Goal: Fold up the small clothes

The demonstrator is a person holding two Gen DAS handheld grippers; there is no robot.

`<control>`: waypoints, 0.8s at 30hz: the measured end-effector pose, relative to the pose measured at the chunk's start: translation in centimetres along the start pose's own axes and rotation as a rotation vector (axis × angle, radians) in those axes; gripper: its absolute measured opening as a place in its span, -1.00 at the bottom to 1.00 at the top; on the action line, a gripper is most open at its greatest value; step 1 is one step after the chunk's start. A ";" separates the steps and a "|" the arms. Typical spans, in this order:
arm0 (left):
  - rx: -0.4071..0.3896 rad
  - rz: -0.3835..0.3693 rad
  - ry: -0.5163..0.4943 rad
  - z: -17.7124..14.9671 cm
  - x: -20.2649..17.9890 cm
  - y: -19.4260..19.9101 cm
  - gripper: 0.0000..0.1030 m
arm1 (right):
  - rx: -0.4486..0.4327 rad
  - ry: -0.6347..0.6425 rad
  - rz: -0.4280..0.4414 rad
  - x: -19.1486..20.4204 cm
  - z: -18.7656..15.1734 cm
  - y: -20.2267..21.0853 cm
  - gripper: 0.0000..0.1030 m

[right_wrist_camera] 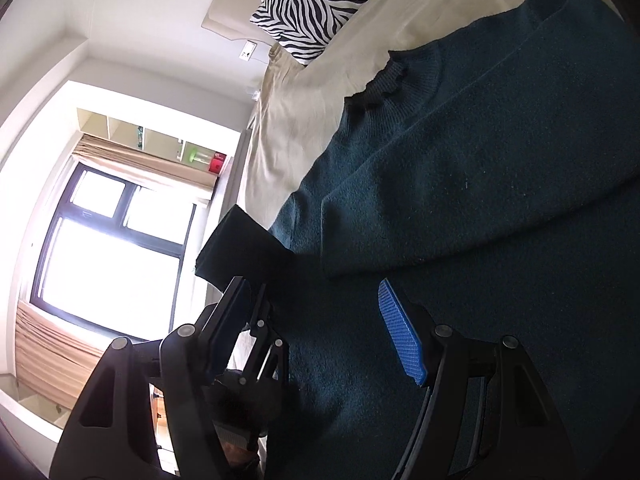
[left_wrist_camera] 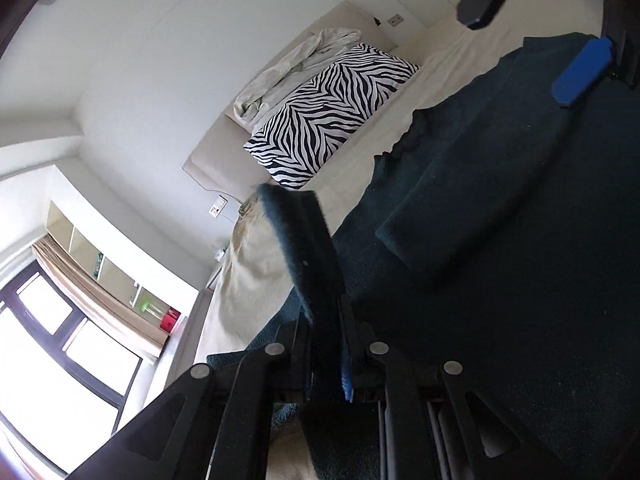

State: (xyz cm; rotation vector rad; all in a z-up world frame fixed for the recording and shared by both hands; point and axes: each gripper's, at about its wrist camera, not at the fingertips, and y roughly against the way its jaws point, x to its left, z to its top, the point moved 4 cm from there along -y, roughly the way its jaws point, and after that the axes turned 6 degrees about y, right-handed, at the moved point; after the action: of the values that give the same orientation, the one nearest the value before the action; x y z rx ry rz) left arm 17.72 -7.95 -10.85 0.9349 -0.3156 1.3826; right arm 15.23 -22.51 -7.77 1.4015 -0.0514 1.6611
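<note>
Beige bed (right_wrist_camera: 304,120) carries our dark teal sweater (right_wrist_camera: 460,160) — left gripper (left_wrist_camera: 326,344) pinches its edge, right gripper (right_wrist_camera: 316,320) hovers with jaws apart.

The far tip of the right gripper (left_wrist_camera: 532,36) is cut off by the top edge of the left wrist view. The sweater (right_wrist_camera: 460,184) is cut off at the right and bottom edges in both views. Only part of the zebra pillow (right_wrist_camera: 320,4) is seen from the right wrist. The small things on the shelf (right_wrist_camera: 200,152) cannot be told apart.
</note>
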 end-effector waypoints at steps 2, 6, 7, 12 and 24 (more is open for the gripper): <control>-0.017 0.005 -0.037 0.1 -0.8 0.4 -0.70 | -0.002 -0.040 0.005 -1.1 0.3 0.6 0.29; -0.031 -0.012 -0.043 -0.1 -1.1 1.1 -0.70 | 0.042 -0.096 0.030 -2.7 0.2 0.2 0.29; -0.028 -0.017 -0.029 -0.1 -1.0 1.1 -0.70 | 0.050 -0.106 0.033 -2.9 0.2 -0.2 0.29; -0.043 -0.017 0.065 0.2 0.7 1.4 -0.70 | 0.115 -0.117 0.088 -1.9 0.1 -4.0 0.29; -0.114 -0.007 0.119 1.2 1.4 2.1 -0.39 | 0.245 -0.171 0.186 1.0 1.6 -13.7 -0.50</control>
State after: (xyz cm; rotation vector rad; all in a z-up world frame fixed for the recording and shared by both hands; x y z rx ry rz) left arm 16.44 -8.03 -8.32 0.7564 -0.2971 1.3930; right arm 25.51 -15.02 -13.28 1.7682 -0.0804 1.7384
